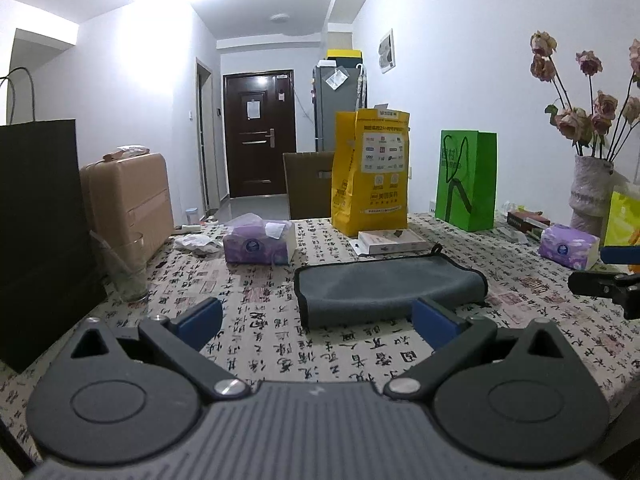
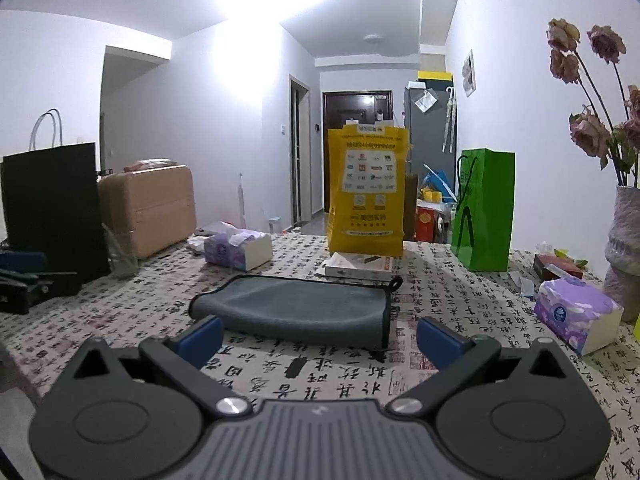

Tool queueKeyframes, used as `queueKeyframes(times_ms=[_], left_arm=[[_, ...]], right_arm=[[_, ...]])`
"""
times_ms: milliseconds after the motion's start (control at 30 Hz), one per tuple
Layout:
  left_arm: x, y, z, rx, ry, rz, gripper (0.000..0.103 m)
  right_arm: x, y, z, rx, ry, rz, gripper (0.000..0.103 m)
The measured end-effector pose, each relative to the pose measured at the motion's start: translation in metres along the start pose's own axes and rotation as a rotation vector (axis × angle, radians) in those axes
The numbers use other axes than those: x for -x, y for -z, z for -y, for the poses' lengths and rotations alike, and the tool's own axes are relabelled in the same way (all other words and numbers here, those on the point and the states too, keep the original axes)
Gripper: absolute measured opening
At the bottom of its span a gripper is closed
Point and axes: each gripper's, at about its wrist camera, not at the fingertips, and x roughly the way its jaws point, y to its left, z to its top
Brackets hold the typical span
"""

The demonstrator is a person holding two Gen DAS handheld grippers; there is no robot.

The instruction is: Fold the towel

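A grey towel (image 1: 384, 288) with a dark hem lies folded on the calligraphy-print tablecloth (image 1: 320, 352). It also shows in the right wrist view (image 2: 296, 308), with its hanging loop at the far right corner. My left gripper (image 1: 318, 322) is open and empty, just short of the towel's near edge. My right gripper (image 2: 320, 336) is open and empty, also just short of the towel. The right gripper shows at the right edge of the left wrist view (image 1: 608, 280), and the left gripper at the left edge of the right wrist view (image 2: 24, 280).
Behind the towel stand a yellow bag (image 1: 370, 172), a green bag (image 1: 466, 180) and a flat box (image 1: 392, 240). Tissue packs (image 1: 258, 242) (image 2: 576, 312) lie left and right. A glass (image 1: 128, 268), a black bag (image 1: 40, 232) and a flower vase (image 1: 590, 192) stand at the sides.
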Motion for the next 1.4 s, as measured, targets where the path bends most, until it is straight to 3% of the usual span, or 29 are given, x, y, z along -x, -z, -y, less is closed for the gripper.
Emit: queueKeyframes(times_ms=[600, 1033, 1400], left_arm=[[0.071, 0.039, 0.002, 0.025, 0.006, 0.036, 0.103], [0.094, 0.041, -0.001, 0.054, -0.043, 0.081, 0.103], [0.104, 0.056, 0.002, 0.064, -0.023, 0.076, 0.103]], right_arm=[[0.066, 0.028, -0.019, -0.007, -0.007, 0.025, 0.103], [0.087, 0.054, -0.032, -0.026, -0.016, -0.010, 0.103], [0.111, 0.068, -0.042, -0.030, -0.052, 0.045, 0.103]])
